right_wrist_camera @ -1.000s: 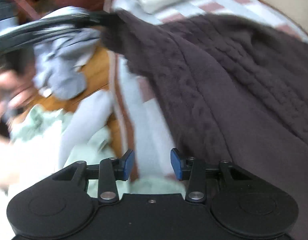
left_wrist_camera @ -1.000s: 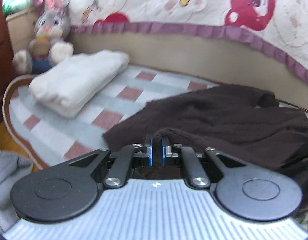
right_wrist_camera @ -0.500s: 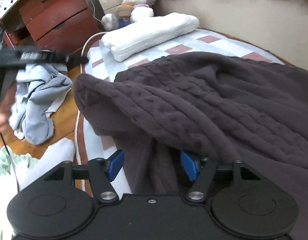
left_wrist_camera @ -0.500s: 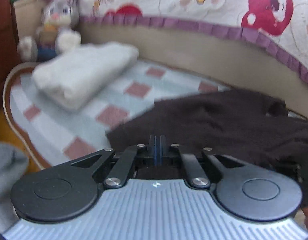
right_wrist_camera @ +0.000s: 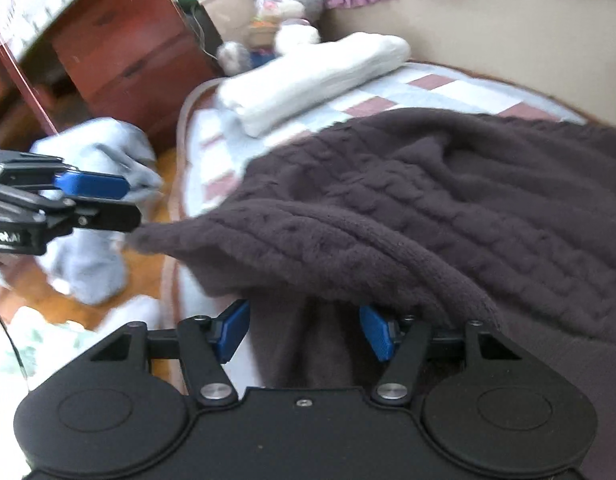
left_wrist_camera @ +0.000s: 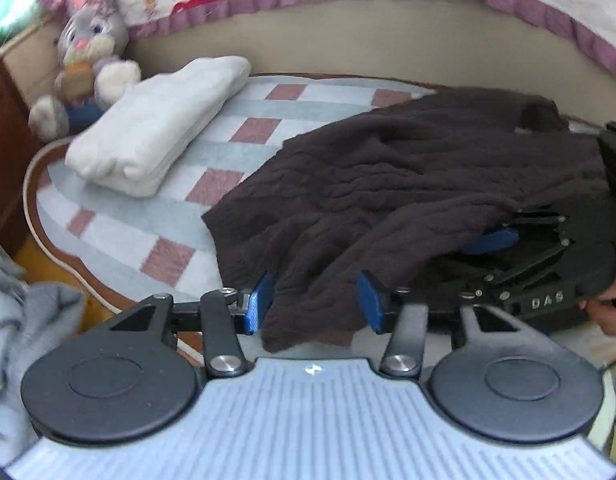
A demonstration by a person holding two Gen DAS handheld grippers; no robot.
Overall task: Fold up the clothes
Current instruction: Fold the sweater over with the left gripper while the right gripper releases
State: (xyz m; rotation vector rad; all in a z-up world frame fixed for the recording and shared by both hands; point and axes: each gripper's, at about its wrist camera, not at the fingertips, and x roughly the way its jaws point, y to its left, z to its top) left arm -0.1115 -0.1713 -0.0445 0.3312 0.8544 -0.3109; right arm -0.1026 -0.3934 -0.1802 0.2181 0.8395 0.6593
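A dark brown knit sweater (left_wrist_camera: pixel 407 184) lies spread on the checked mat (left_wrist_camera: pixel 148 216), one flap folded over toward me. My left gripper (left_wrist_camera: pixel 313 304) is at its near hem. Its jaws are opening, and the hem hangs loose between the blue pads without being pressed. In the right wrist view the left gripper (right_wrist_camera: pixel 128 200) sits at the sweater's (right_wrist_camera: pixel 427 208) left corner. My right gripper (right_wrist_camera: pixel 304 332) stands open under the folded flap, with fabric lying between its pads; in the left wrist view it (left_wrist_camera: pixel 503 240) is half hidden by the flap.
A folded white garment (left_wrist_camera: pixel 156 128) lies at the mat's far left beside a plush rabbit (left_wrist_camera: pixel 88 60). Grey clothes (right_wrist_camera: pixel 96 200) are heaped on the wooden floor to the left. Wooden drawers (right_wrist_camera: pixel 128 48) stand behind them. A bed edge (left_wrist_camera: pixel 347 40) borders the back.
My left gripper was shut on the sweater's hem and has opened, letting it go. The right gripper has opened wider and now sits under the folded flap.
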